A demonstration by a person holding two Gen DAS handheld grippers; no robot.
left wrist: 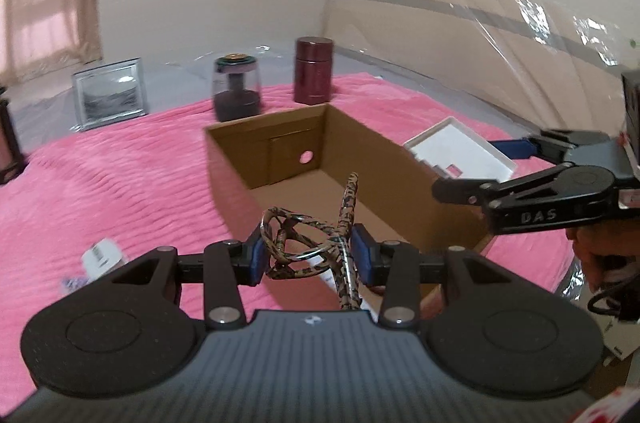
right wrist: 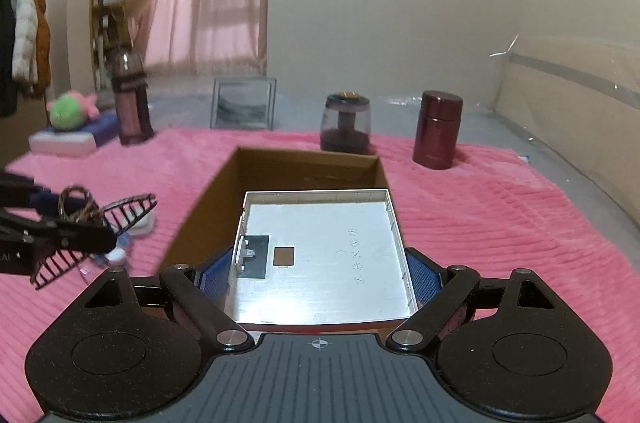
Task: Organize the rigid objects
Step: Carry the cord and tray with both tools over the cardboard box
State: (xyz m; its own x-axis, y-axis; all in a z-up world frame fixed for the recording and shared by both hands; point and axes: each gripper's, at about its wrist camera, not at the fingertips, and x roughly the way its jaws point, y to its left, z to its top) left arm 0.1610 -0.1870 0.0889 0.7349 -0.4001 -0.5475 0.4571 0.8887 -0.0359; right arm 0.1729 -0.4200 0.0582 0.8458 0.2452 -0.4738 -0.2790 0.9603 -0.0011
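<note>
My left gripper (left wrist: pixel 308 255) is shut on a leopard-print hair claw clip (left wrist: pixel 308 239) and holds it over the near end of the open cardboard box (left wrist: pixel 264 143). In the right wrist view the clip (right wrist: pixel 92 223) and left gripper show at the far left, beside the box (right wrist: pixel 208 207). My right gripper (right wrist: pixel 316 275) is shut on a flat white square device (right wrist: pixel 324 255), back side up, held over the box. It also shows in the left wrist view (left wrist: pixel 460 151) at the box's right side.
On the pink blanket (right wrist: pixel 500 223) behind the box stand a maroon canister (right wrist: pixel 438 129), a smoky glass jar (right wrist: pixel 346 123), a silver picture frame (right wrist: pixel 244 103) and a tall pink bottle (right wrist: pixel 130 99). A small white tube (left wrist: pixel 102 255) lies left of the box. Clear plastic sheeting (left wrist: pixel 480 35) stands at right.
</note>
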